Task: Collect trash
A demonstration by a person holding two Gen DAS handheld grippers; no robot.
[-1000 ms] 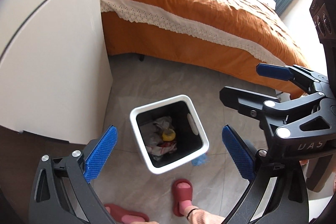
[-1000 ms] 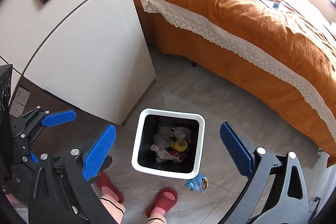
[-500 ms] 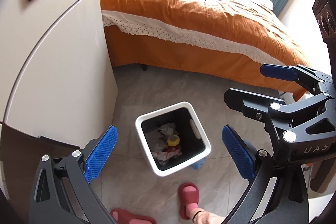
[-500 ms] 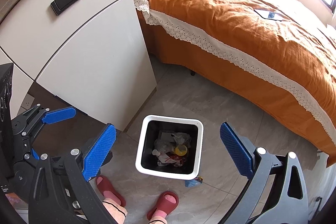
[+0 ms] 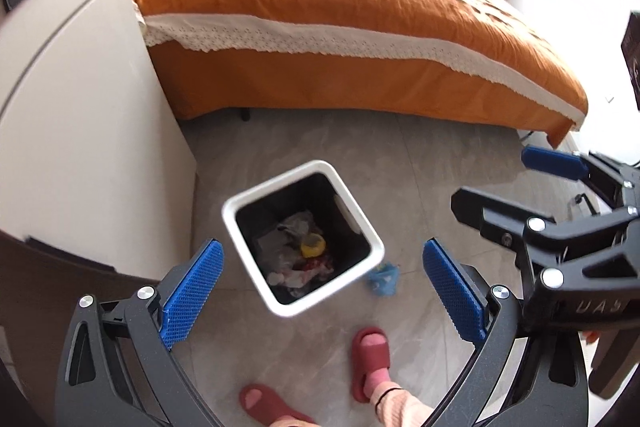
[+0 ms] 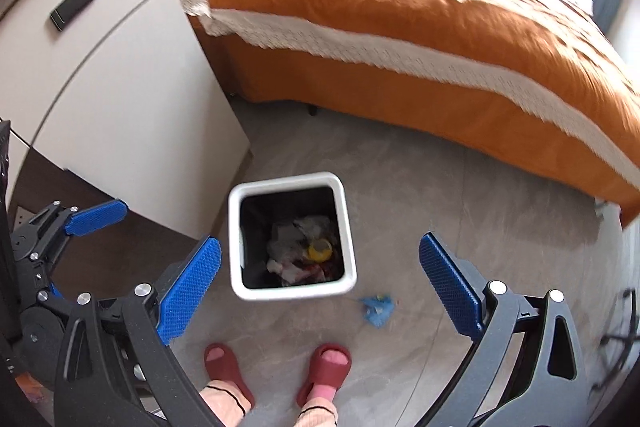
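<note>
Only one marking reads from my left wrist camera: pale raised letters on the black body of my right gripper, seen mirrored or upside down, which look like "UAS", though I cannot be sure of them. The black box at the right edge carries faint print too small to read. My right wrist camera shows no legible text at all.
</note>
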